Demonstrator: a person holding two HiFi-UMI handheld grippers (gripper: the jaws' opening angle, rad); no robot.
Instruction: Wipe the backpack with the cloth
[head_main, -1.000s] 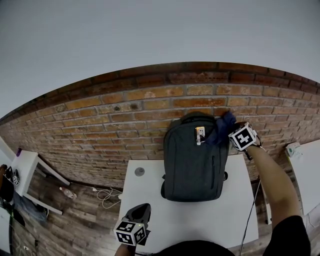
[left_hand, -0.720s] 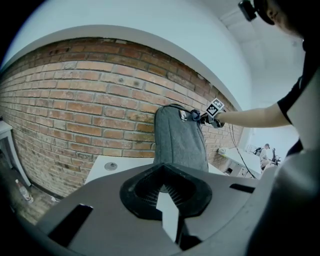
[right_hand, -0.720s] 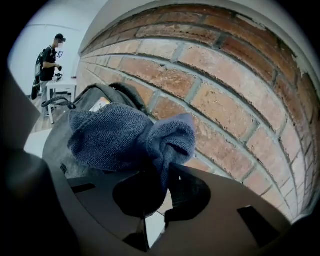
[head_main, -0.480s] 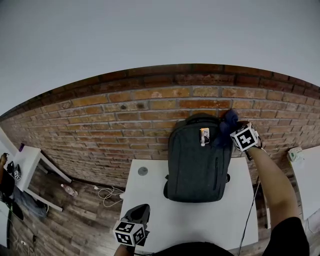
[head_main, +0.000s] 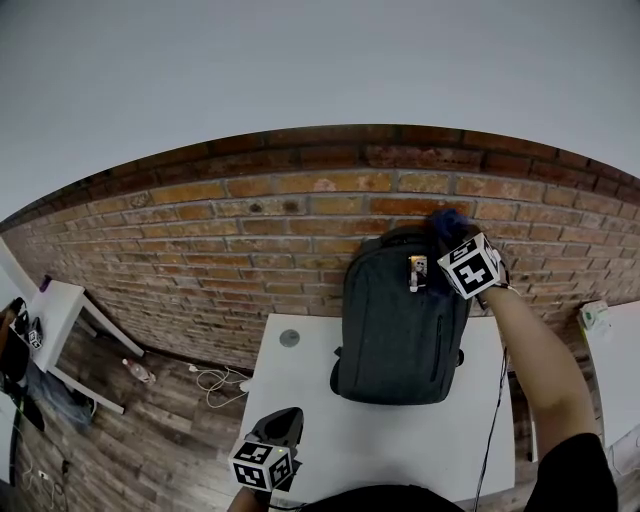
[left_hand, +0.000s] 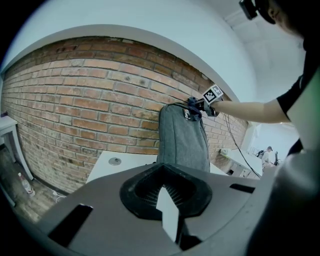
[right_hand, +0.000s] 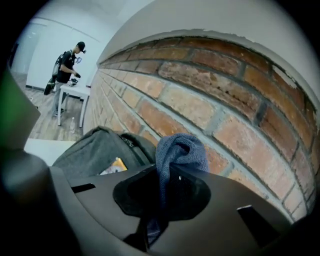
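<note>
A dark grey backpack (head_main: 398, 320) stands upright on the white table (head_main: 300, 400), its back against the brick wall. My right gripper (head_main: 449, 240) is up at the pack's top right corner and is shut on a dark blue cloth (head_main: 446, 220). In the right gripper view the cloth (right_hand: 179, 150) bunches out of the jaws beside the wall, just past the top of the backpack (right_hand: 97, 150). My left gripper (head_main: 277, 425) stays low by the table's front edge, shut and holding nothing. It points at the backpack (left_hand: 182, 142).
A small round disc (head_main: 289, 338) lies on the table left of the pack. A yellow tag (head_main: 417, 268) hangs near the pack's top. On the wooden floor are a white cable (head_main: 215, 383) and a bottle (head_main: 137, 371). Other white tables (head_main: 52, 312) stand at both sides. A person (right_hand: 66, 65) stands far off.
My right gripper has carried the cloth up and to the left, from the pack's upper right side to its top corner. The left gripper has stayed put.
</note>
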